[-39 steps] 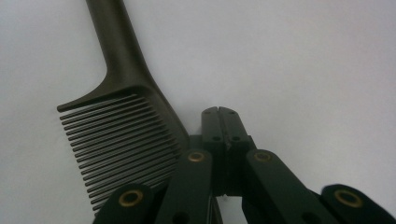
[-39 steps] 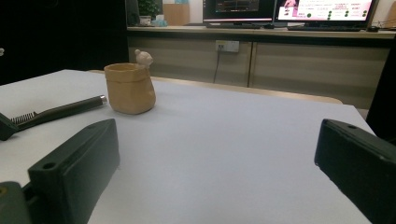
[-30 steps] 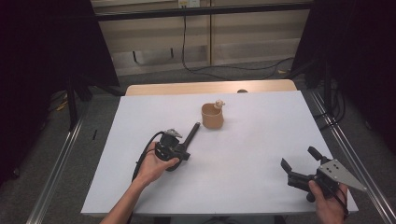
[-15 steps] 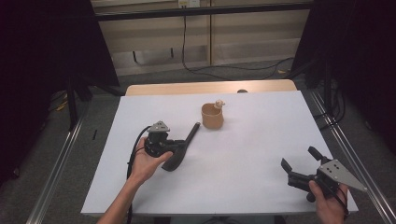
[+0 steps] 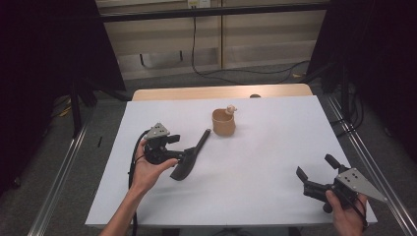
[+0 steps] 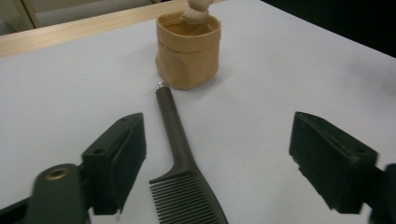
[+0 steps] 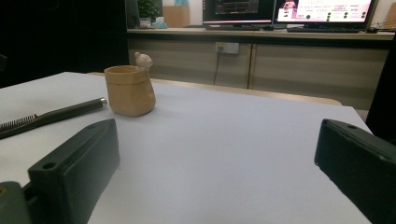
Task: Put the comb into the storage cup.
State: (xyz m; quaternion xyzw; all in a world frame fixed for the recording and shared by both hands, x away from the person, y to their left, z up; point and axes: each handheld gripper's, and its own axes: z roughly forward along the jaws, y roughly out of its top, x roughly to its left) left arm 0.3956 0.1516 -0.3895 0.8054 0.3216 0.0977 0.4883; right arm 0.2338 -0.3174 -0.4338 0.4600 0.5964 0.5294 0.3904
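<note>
While the left gripper (image 5: pixel 183 158) stands with its jaws spread wide over the comb (image 6: pixel 184 179), which lies flat on the white table (image 5: pixel 275 167) with its handle tip just beside the tan pouch (image 5: pixel 223 123), nothing is gripped; the jaws have just been opening, and unlike a second ago the hand sits a little higher. Well apart, the right gripper (image 5: pixel 317 172) rests wide and empty

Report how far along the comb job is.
Done: the black comb lies flat on the white table, handle tip near the tan pouch. In hand: nothing; the left gripper has just opened its jaws around it. Left: apparently a pickup; right gripper waits open.
</note>
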